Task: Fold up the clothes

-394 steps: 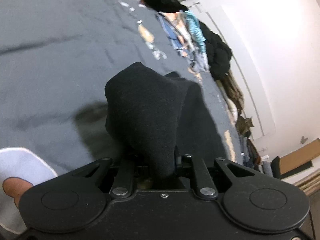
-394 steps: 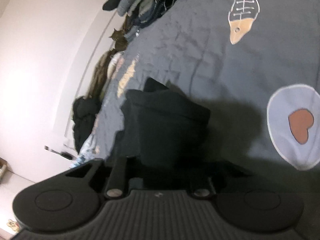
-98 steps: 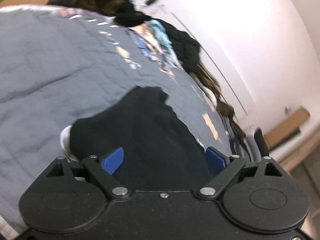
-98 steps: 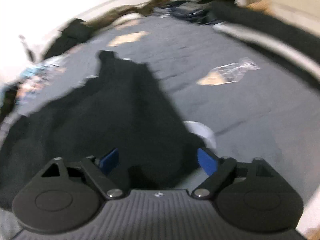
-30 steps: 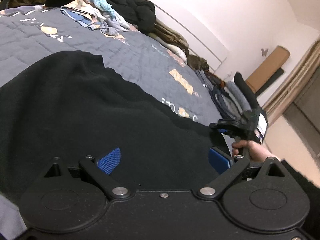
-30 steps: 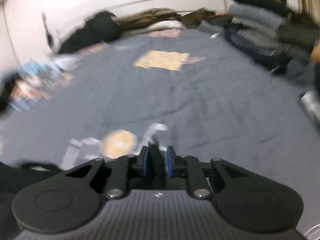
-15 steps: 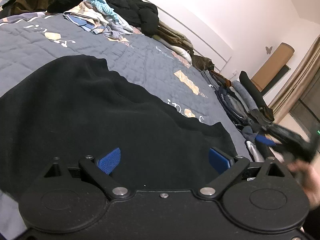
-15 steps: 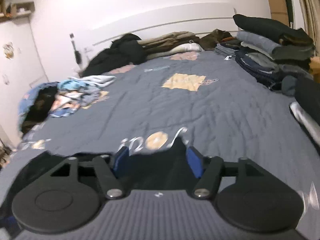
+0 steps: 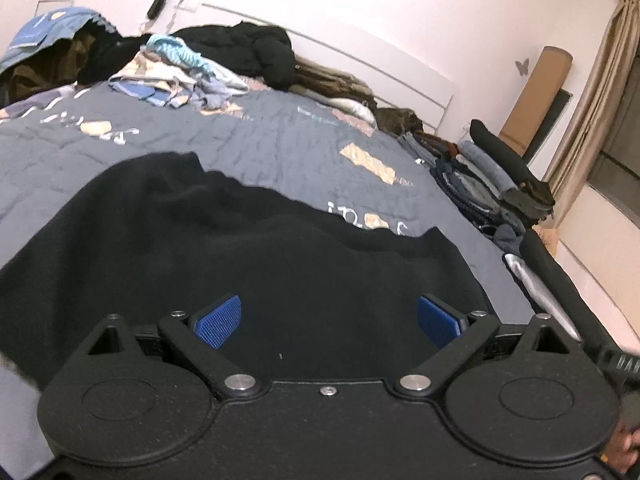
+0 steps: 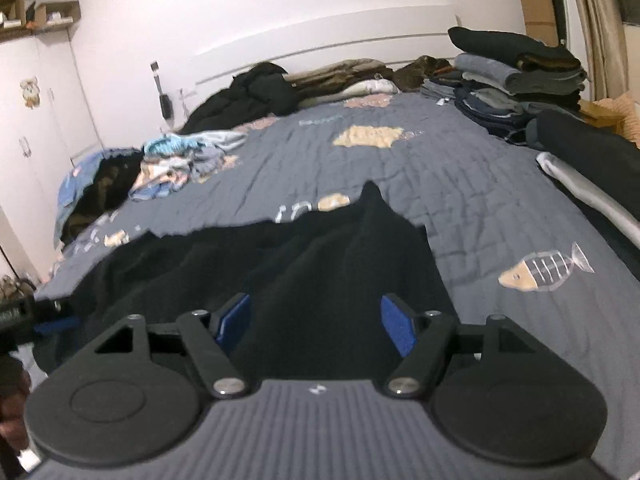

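Note:
A black garment (image 9: 248, 248) lies spread flat on the grey-blue quilt (image 9: 280, 140), its far edge wavy. My left gripper (image 9: 328, 320) hovers just above its near part, open, blue pads wide apart with nothing between them. In the right wrist view the same black garment (image 10: 320, 264) rises to a peaked fold at its far right corner. My right gripper (image 10: 316, 320) is open over that side, its blue pads spread either side of the cloth without pinching it. The left gripper's blue tip (image 10: 52, 326) shows at the left edge there.
A stack of folded clothes (image 10: 516, 80) stands at the bed's far right. A heap of unfolded clothes (image 9: 172, 72) and a black jacket (image 10: 256, 92) lie along the headboard side. A dark item with a silver band (image 10: 588, 176) rests at the right edge. A hand (image 9: 624, 448) shows bottom right.
Over the last second my right gripper went from shut to open and now sits back over the garment's right side. My left gripper stayed open, tilting up slightly.

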A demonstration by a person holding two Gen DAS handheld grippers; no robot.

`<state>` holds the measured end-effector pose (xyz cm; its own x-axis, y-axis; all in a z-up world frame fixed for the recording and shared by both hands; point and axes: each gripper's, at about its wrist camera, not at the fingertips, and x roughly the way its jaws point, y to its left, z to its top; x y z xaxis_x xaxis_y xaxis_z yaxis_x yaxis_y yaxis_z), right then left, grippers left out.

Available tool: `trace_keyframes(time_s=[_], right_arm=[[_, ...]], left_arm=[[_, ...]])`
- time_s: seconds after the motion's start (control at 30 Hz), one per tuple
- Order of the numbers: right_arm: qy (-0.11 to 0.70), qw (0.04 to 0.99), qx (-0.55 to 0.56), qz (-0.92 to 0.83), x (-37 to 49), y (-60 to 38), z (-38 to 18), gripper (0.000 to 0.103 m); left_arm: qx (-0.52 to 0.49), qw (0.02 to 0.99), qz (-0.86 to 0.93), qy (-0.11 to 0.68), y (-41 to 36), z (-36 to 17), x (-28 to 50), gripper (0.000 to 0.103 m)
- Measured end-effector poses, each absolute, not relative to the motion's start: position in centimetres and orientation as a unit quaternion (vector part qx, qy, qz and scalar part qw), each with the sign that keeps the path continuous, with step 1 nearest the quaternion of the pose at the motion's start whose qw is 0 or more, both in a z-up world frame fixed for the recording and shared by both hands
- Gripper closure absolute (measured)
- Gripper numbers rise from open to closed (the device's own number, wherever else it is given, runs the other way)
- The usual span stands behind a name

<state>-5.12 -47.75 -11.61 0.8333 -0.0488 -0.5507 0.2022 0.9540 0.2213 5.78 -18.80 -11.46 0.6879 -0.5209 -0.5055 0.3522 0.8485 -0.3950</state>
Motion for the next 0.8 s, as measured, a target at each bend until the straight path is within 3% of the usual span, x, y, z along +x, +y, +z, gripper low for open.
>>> trace_keyframes(time_s=[0.23,0.6,0.8], right_arm=[[0.296,0.944,0.120,-0.076,-7.1,-45.6,-12.6,0.032],[0.303,0.944,0.117,-0.056,-9.5,-42.8,-10.8,0.032],[0.310,0.944,0.096,-0.049,-10.4,-41.7,-8.8,0.032]], left_arm=[[-0.067,0.919,-0.227,0.314,-19.4,-11.7,2.8,0.008],[-0.087,0.926,-0.184,0.317,-17.6,-11.4,-2.2,0.008],[-0.083,0.934,-0.169,0.304,-17.0,-8.0,-4.2,0.008]])
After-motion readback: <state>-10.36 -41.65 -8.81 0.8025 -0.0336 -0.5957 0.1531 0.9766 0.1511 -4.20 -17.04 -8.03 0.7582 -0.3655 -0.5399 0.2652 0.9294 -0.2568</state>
